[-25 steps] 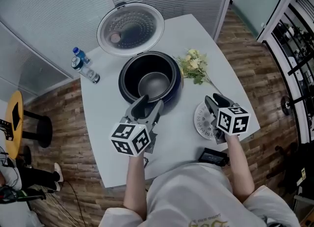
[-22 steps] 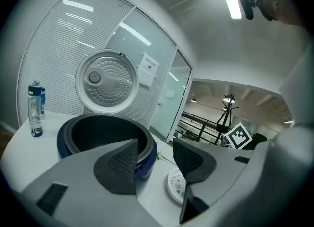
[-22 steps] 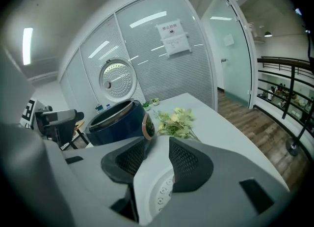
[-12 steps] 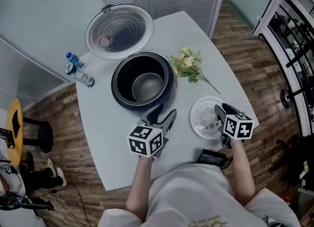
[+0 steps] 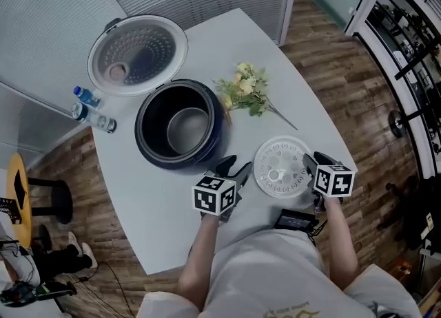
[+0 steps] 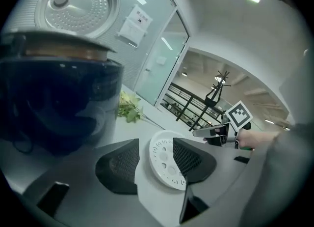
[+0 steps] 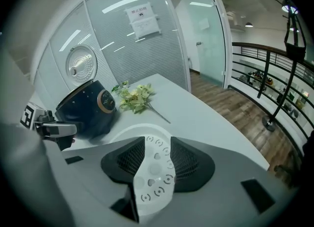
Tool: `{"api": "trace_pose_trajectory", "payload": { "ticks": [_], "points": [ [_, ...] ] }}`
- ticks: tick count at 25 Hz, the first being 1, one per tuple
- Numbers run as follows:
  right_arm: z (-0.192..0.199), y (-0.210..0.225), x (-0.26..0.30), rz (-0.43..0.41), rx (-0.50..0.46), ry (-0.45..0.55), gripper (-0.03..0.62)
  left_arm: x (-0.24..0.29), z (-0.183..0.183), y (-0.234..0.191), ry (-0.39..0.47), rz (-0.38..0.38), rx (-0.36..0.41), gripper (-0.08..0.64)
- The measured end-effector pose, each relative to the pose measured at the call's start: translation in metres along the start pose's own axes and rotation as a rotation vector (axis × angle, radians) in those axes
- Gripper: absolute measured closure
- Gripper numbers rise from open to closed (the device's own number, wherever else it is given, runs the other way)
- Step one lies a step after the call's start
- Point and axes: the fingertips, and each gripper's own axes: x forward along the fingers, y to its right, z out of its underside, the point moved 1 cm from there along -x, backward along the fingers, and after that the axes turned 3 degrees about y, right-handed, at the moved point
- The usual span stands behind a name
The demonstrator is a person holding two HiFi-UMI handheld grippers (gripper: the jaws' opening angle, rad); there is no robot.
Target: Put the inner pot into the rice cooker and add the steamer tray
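Head view: the inner pot (image 5: 187, 129) sits in the rice cooker (image 5: 176, 163). The steamer tray (image 5: 281, 169) lies on the table (image 5: 207, 41) between the left gripper (image 5: 233, 167) and the right gripper (image 5: 315, 162).

Left gripper view: jaws apart and empty, with the tray beyond them. The print on the wall notice (image 6: 133, 24) is unreadable.

Right gripper view: jaws apart. They partly hide the tray, which shows between them.

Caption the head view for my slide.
Left gripper and right gripper, both open, flank the white steamer tray; inner pot already sits in the open rice cooker.

White perforated steamer tray (image 5: 281, 170); dark-blue rice cooker (image 5: 145, 142)
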Motion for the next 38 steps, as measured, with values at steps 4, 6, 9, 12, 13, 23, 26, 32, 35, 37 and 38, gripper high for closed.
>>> {"api": "trace_pose_trajectory", "payload": {
  "ticks": [4,6,9,12,13,23,26,32,35,37,38],
  "points": [
    [0.015,0.016,0.01,0.013,0.001,-0.044,0.428,0.025,0.02,-0.004,-0.076,0.003,-0.02,0.347],
    [0.023,0.023,0.014,0.021,-0.004,-0.069,0.426,0.037,0.032,-0.005,-0.117,0.007,-0.035,0.347],
    [0.032,0.032,0.018,0.03,-0.007,-0.096,0.426,0.052,0.046,-0.005,-0.162,0.011,-0.052,0.347],
    [0.038,0.039,0.021,0.028,-0.007,-0.121,0.425,0.064,0.056,-0.002,-0.209,0.029,-0.068,0.347],
    [0.042,0.041,0.022,0.023,-0.008,-0.134,0.425,0.068,0.061,-0.001,-0.228,0.037,-0.074,0.347],
    [0.064,0.045,0.024,-0.063,0.037,-0.192,0.432,0.085,0.081,0.003,-0.307,0.044,-0.065,0.416],
    [0.067,0.043,0.025,-0.084,0.071,-0.205,0.511,0.086,0.082,0.004,-0.317,0.055,-0.079,0.458],
    [0.064,0.044,0.023,-0.077,0.089,-0.216,0.517,0.083,0.08,0.007,-0.327,0.068,-0.106,0.464],
    [0.064,0.044,0.022,-0.075,0.091,-0.213,0.518,0.082,0.077,0.007,-0.322,0.069,-0.112,0.47],
    [0.062,0.043,0.021,-0.087,0.104,-0.199,0.52,0.081,0.075,0.007,-0.318,0.069,-0.125,0.476],
    [0.06,0.044,0.02,-0.093,0.113,-0.19,0.523,0.081,0.074,0.007,-0.314,0.071,-0.132,0.479]
  ]
}}
